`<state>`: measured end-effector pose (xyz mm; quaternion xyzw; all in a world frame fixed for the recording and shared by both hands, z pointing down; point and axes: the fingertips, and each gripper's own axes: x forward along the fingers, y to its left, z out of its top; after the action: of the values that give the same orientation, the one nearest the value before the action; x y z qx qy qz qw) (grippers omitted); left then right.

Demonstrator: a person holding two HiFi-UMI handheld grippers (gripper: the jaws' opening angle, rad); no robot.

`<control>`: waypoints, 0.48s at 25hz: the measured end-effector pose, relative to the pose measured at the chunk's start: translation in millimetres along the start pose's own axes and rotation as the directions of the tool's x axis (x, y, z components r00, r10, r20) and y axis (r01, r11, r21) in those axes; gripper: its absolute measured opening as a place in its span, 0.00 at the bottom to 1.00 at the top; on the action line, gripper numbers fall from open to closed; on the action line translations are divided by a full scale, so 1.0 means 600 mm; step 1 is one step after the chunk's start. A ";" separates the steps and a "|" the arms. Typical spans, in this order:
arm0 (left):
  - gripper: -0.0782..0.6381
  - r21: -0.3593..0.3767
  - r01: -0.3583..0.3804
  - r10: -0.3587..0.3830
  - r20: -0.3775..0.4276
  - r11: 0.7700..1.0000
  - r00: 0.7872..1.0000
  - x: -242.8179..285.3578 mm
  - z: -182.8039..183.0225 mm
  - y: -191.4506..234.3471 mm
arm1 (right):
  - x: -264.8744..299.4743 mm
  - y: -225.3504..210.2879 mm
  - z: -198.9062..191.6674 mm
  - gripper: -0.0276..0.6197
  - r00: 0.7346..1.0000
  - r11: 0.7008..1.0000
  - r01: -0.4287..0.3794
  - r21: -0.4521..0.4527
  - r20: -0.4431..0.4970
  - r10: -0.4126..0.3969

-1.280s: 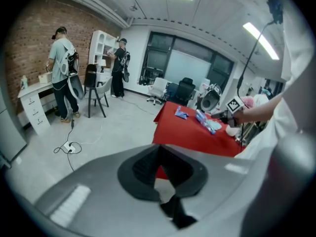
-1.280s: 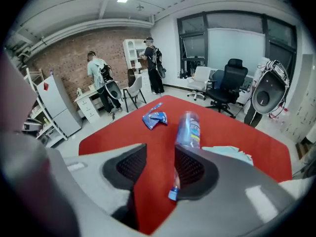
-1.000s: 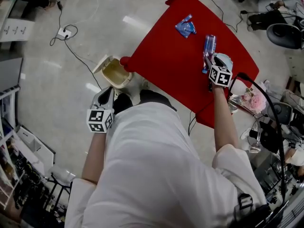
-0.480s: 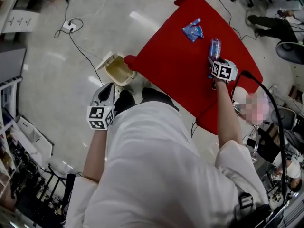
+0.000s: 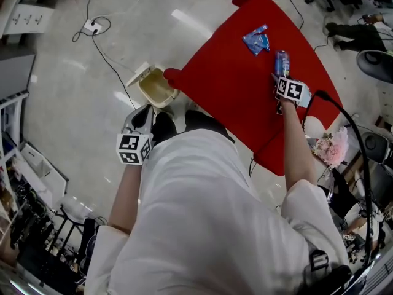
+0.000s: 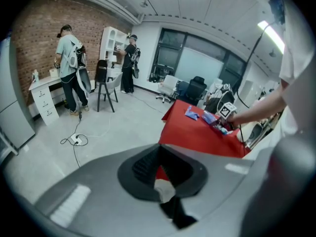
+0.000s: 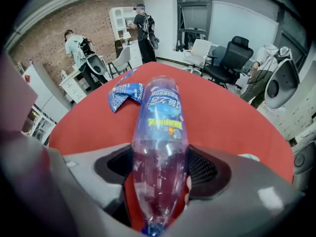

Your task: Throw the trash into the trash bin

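A clear plastic bottle (image 5: 282, 62) with a blue label lies on the red table (image 5: 227, 85). My right gripper (image 5: 280, 77) has come down over it. In the right gripper view the bottle (image 7: 160, 132) runs lengthwise between the pads. The jaws have just been opening and stand wide around it, so it rests on the table, not gripped. A blue wrapper (image 5: 256, 40) lies further along the table, just beyond the bottle (image 7: 126, 94). The open, cream-coloured trash bin (image 5: 156, 86) stands on the floor at the table's corner. My left gripper (image 5: 142, 117) hovers near it, shut and empty.
A power strip and cable (image 5: 92, 26) lie on the floor beyond the bin. Office chairs (image 5: 374, 48) and pink flowers (image 5: 331, 147) crowd the table's right side. Two people (image 6: 69, 68) stand at desks by the brick wall. A black cable (image 5: 344, 128) trails from my right gripper.
My right gripper has sunk and moved forward along the table until its jaws straddle the bottle's near end. The left gripper has stayed by the bin.
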<state>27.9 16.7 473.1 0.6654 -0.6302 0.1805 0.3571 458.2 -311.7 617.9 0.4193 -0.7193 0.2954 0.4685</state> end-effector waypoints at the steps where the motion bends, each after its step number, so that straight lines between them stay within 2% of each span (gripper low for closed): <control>1: 0.11 -0.001 0.000 0.000 0.002 1.000 1.000 0.001 -0.001 0.003 | 0.001 0.003 0.001 0.55 1.000 1.000 -0.002 0.007 -0.002 0.002; 12: 0.12 0.000 -0.002 0.002 0.036 1.000 0.999 -0.034 -0.004 0.052 | -0.037 0.074 -0.004 0.55 1.000 1.000 -0.019 0.014 0.025 0.019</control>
<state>-4.3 34.3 468.5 0.6677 -0.6373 0.1689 0.3456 424.9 -281.4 597.1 0.4194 -0.7269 0.2999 0.4536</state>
